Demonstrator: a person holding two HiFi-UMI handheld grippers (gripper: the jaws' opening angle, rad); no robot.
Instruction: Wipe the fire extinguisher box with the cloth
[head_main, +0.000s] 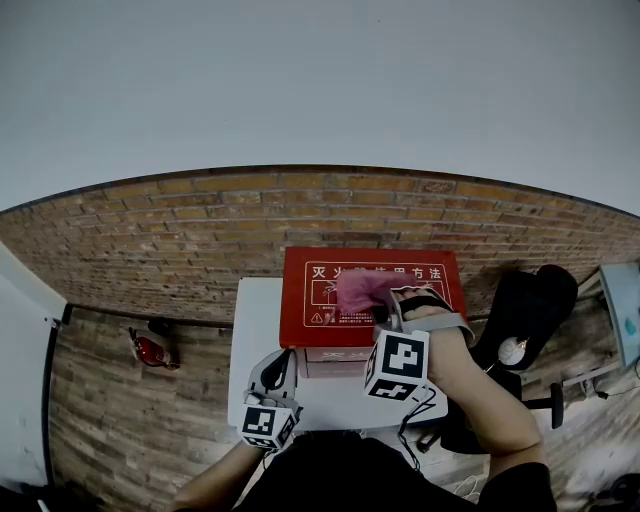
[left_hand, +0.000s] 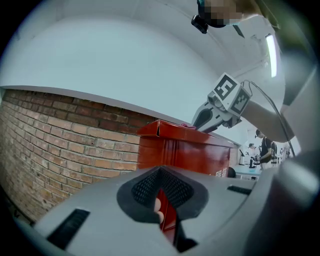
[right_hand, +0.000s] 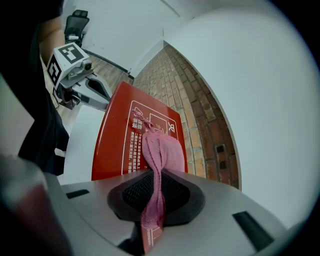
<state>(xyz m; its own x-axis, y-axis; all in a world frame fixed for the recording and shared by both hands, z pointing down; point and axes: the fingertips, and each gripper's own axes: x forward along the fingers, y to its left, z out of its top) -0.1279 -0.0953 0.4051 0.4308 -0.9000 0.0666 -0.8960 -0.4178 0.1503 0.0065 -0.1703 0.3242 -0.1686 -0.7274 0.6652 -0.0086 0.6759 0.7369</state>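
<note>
The red fire extinguisher box (head_main: 330, 305) stands against the brick wall, its lid printed in white. My right gripper (head_main: 388, 308) is over the lid, shut on a pink cloth (head_main: 360, 289) that lies spread on the red top. In the right gripper view the cloth (right_hand: 161, 152) runs from between the jaws out onto the lid (right_hand: 116, 142). My left gripper (head_main: 282, 362) hangs level at the box's front left, shut with nothing in it. In the left gripper view the box side (left_hand: 182, 150) is just ahead, and the right gripper (left_hand: 212, 114) shows above its lid.
The box sits on a white platform (head_main: 252, 335). A brick wall (head_main: 160, 235) runs behind and to the left. A small red object (head_main: 152, 350) lies on the wooden floor at left. A black office chair (head_main: 530, 305) stands at right.
</note>
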